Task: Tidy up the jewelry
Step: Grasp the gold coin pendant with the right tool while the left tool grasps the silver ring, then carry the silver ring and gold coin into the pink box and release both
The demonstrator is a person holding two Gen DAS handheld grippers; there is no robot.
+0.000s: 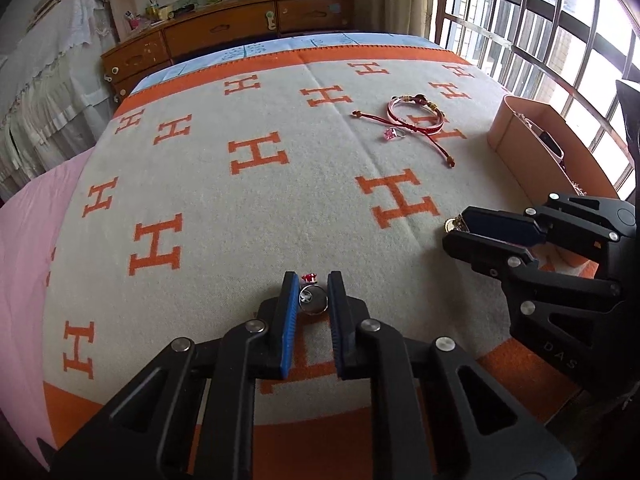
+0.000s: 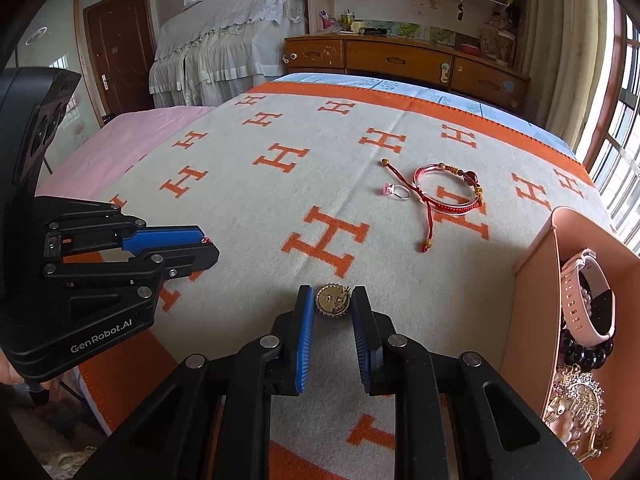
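Note:
My left gripper (image 1: 313,294) is shut on a silver ring with a red stone (image 1: 313,299), held just above the blanket; it also shows in the right wrist view (image 2: 208,246). My right gripper (image 2: 333,300) is shut on a round gold brooch (image 2: 333,299), also seen in the left wrist view (image 1: 454,225). A red beaded bracelet (image 2: 448,192) with a red cord and a small ring with a pink stone (image 2: 394,192) lie on the blanket further off. The peach box (image 2: 532,264) at the right holds a pink watch (image 2: 588,300), dark beads and gold pieces.
The bed is covered by a grey and orange H-pattern blanket (image 2: 280,184). A pink sheet (image 2: 120,140) lies at its left. A wooden dresser (image 2: 400,60) stands behind the bed, and a barred window (image 1: 540,32) is on the right.

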